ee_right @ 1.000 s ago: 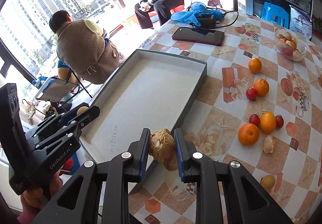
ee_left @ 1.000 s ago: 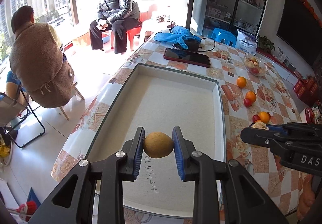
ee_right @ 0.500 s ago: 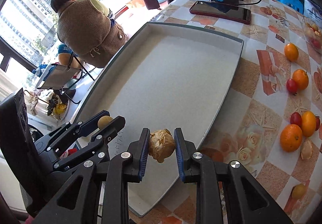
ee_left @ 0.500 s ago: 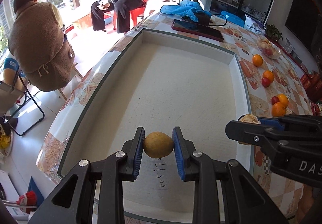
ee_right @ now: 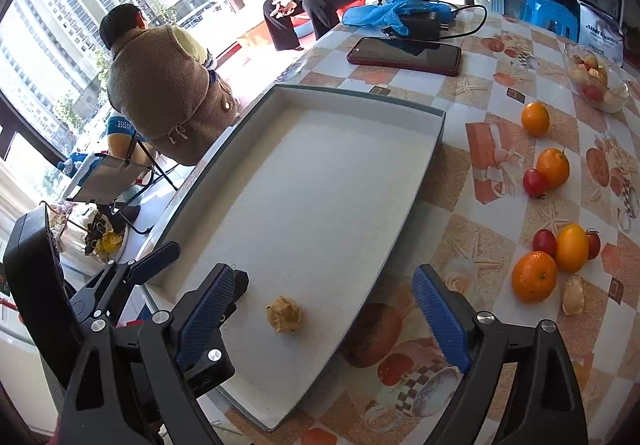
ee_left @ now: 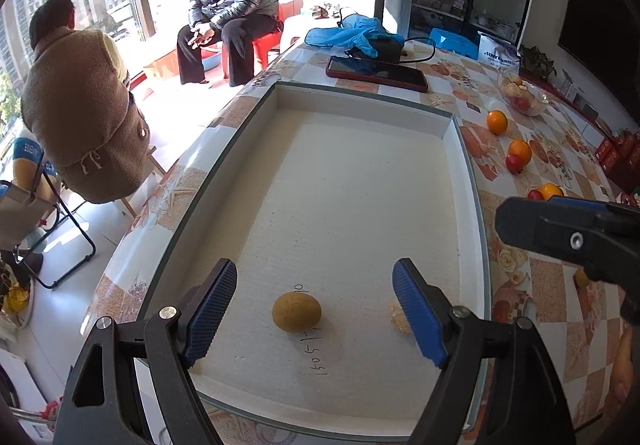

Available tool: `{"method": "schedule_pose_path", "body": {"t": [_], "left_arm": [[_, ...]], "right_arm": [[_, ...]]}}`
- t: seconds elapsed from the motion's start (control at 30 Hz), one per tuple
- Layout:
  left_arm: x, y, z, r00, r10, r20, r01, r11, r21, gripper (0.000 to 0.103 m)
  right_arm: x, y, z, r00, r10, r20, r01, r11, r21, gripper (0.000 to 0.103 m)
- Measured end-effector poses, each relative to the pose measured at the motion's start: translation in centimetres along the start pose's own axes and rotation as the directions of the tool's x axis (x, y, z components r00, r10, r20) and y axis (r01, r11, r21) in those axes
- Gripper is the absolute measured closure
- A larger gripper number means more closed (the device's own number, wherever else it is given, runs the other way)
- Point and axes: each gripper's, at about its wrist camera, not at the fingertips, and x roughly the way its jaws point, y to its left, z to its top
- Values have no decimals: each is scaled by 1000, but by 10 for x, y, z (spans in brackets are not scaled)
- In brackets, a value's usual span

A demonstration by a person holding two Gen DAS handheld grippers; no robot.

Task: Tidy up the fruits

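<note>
Two fruits are lying on the floor of the shallow white rectangular tray [ee_left: 464, 181], near its front edge. My left gripper [ee_left: 316, 309] is hovering over the round yellow-brown fruit [ee_left: 296, 312]; its jaws are opening, and the fruit is resting between the blue pads [ee_left: 210, 305] without touching either. My right gripper [ee_right: 324, 319] is hovering over the crinkled papery-husked tan fruit [ee_right: 283, 313]; its jaws are also opening, released and well apart from that fruit. Both fruits are sitting near each other, beside handwritten digits on the tray floor. On the patterned table [ee_right: 452, 181] to the right of the tray, several oranges [ee_right: 534, 277] and small red fruits [ee_right: 535, 182] are lying loose, with a clear glass bowl of fruit [ee_right: 596, 83] farther back.
</note>
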Motion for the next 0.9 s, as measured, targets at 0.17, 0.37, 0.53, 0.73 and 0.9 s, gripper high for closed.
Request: {"method": "schedule_pose_path", "body": {"t": [0.17, 0.37, 0.53, 0.73, 0.9], "left_arm": [[-9, -30, 4, 999, -35, 22, 34, 998, 60, 20], [-14, -84, 5, 995, -96, 26, 90, 982, 164, 20], [-8, -137, -3, 988, -151, -12, 149, 953, 264, 20], [16, -182, -5, 987, -150, -53, 159, 943, 291, 20], [34, -188, 3, 986, -150, -73, 163, 961, 223, 20]], "right_arm": [[-23, -47, -8, 993, -104, 49, 100, 991, 86, 0], [-45, -121, -33, 973, -232, 22, 222, 951, 217, 0], [-64, -188, -69, 927, -374, -21, 359, 871, 335, 0], [-78, -242, -117, 835, -546, -69, 526, 755, 392, 0], [-86, -231, -140, 816, -575, 62, 518, 775, 362, 0]]}}
